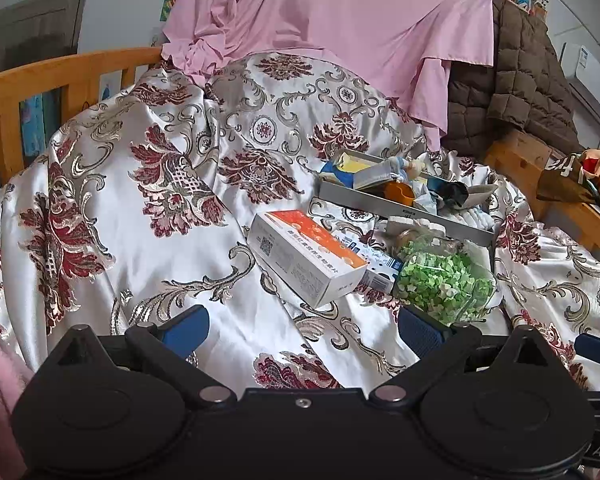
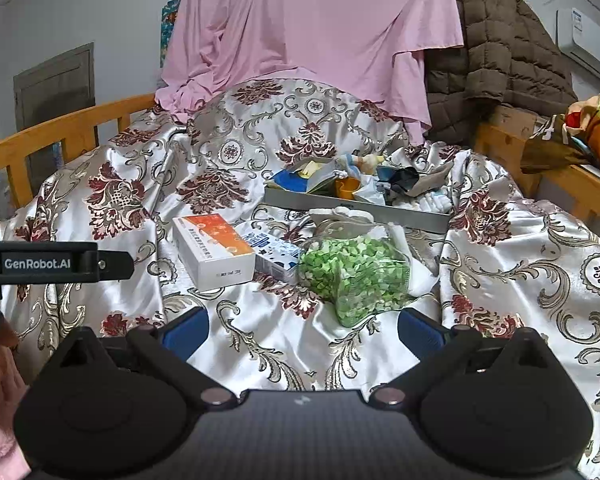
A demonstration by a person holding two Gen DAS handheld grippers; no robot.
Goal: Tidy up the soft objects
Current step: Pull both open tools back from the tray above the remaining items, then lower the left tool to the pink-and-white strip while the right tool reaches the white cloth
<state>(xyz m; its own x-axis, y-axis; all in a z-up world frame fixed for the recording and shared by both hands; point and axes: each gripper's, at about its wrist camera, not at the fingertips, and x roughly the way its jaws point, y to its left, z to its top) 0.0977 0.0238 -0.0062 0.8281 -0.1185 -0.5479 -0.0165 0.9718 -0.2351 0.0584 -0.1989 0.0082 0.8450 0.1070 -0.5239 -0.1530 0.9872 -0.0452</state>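
A clear bag of green pieces (image 1: 444, 276) (image 2: 354, 276) lies on the floral satin bedspread (image 1: 140, 208) (image 2: 520, 264). Left of it lie an orange and white box (image 1: 306, 256) (image 2: 214, 250) and a smaller blue and white box (image 1: 380, 268) (image 2: 274, 254). Behind them a grey tray (image 1: 380, 200) (image 2: 340, 202) holds several small items. My left gripper (image 1: 302, 330) is open and empty, just short of the boxes. My right gripper (image 2: 302, 328) is open and empty, just short of the bag. The left gripper's body (image 2: 40, 264) shows at the left edge of the right wrist view.
A pink sheet (image 1: 340, 20) (image 2: 308, 28) and a brown quilted jacket (image 1: 516, 76) (image 2: 496, 60) hang at the back. A wooden bed rail (image 1: 60, 72) (image 2: 60, 132) runs on the left and right. Colourful fabric (image 1: 588, 176) (image 2: 580, 128) lies on the right rail.
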